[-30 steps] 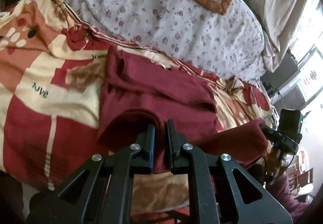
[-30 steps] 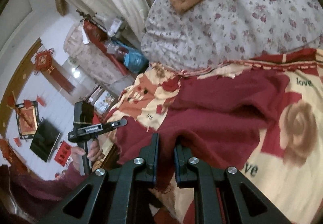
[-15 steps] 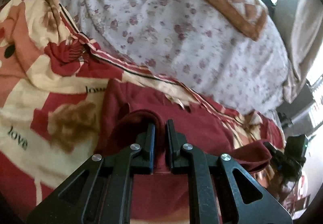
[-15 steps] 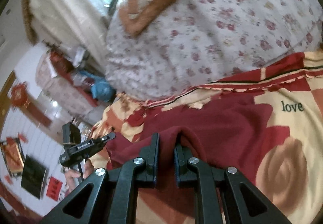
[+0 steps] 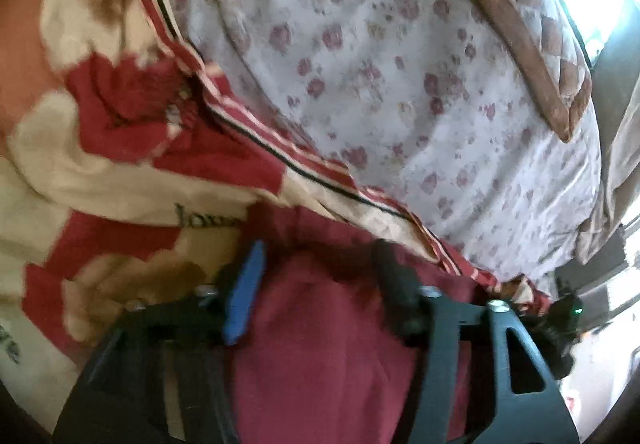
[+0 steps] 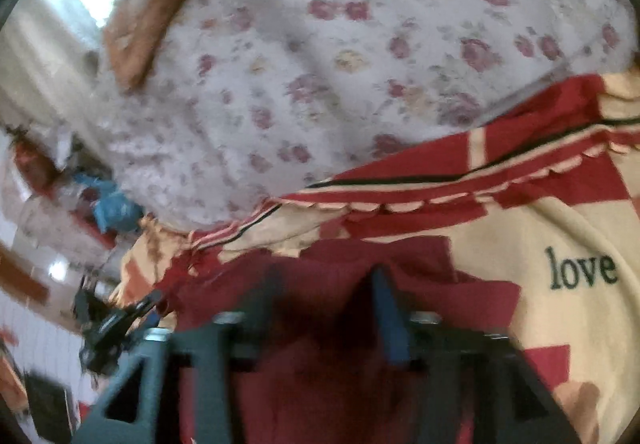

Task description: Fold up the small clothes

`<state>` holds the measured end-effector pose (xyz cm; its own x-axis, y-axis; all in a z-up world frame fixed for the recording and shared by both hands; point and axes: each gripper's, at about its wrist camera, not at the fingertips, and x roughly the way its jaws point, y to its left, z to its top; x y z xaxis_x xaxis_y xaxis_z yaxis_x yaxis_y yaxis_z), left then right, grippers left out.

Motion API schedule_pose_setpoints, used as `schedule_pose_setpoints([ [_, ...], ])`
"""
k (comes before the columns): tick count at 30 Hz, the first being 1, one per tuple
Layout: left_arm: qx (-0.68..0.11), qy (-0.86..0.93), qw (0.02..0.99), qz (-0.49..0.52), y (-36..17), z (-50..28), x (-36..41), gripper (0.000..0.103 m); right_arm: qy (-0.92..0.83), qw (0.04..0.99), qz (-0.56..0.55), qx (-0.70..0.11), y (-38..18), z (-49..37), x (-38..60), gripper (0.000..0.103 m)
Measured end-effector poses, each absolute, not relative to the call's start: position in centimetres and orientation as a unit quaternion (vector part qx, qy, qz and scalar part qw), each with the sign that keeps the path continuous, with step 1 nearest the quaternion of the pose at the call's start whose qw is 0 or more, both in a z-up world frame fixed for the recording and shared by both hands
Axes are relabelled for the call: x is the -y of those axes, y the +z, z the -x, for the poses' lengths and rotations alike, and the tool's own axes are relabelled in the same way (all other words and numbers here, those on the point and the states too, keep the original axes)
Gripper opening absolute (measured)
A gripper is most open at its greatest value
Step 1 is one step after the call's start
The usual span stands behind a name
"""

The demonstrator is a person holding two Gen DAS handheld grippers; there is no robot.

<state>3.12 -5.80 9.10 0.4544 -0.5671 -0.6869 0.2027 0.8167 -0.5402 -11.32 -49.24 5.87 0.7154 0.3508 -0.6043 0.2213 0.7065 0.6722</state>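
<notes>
A dark red garment (image 5: 320, 344) lies on a red and cream blanket (image 5: 120, 180) printed with "love". My left gripper (image 5: 320, 260) hangs low over the garment's far edge. Its jaws are opening, and the cloth lies loose between and under the fingers, with a blue pad (image 5: 244, 296) showing on the left one. In the right wrist view the same garment (image 6: 328, 376) lies below my right gripper (image 6: 326, 284), whose jaws are also opening with the cloth slack between them. The other gripper (image 6: 116, 320) shows at the far left of that view.
A white quilt with a pink flower print (image 5: 380, 84) bulges just beyond the blanket's striped, scalloped edge (image 6: 460, 196). A brown checked cushion (image 5: 532, 44) lies on it near a bright window. Room clutter and furniture show at the left of the right wrist view.
Both grippers carried the garment's near edge forward and down toward its far edge by the quilt. Both then opened and let go of the red cloth.
</notes>
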Motion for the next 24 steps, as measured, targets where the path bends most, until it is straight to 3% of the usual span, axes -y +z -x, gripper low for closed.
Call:
schedule_pose_setpoints([
  [3, -0.454, -0.237, 0.841, 0.173, 10.4, -2.1, 5.7, 0.060, 0.017, 0.864, -0.373, -0.337, 8.2, 13.1, 50.1, 0.052],
  [7, -0.460, -0.241, 0.845, 0.129, 10.2, -1.3, 7.7, 0.061, 0.059, 0.886, -0.284, -0.362, 10.7, 13.7, 46.6, 0.052],
  [13, -0.519, -0.177, 0.836, 0.028, 4.8, -2.1, 10.4, 0.061, -0.002, 0.861, -0.183, -0.474, 5.1, 8.8, 43.0, 0.050],
  [16, -0.509, -0.180, 0.841, 0.027, 4.6, -2.1, 10.5, 0.061, -0.017, 0.850, -0.201, -0.486, 3.0, 7.5, 44.6, 0.048],
  [24, -0.505, -0.194, 0.840, 0.048, 6.9, -0.8, 9.1, 0.061, 0.025, 0.859, -0.205, -0.469, 10.1, 16.8, 46.6, 0.048],
])
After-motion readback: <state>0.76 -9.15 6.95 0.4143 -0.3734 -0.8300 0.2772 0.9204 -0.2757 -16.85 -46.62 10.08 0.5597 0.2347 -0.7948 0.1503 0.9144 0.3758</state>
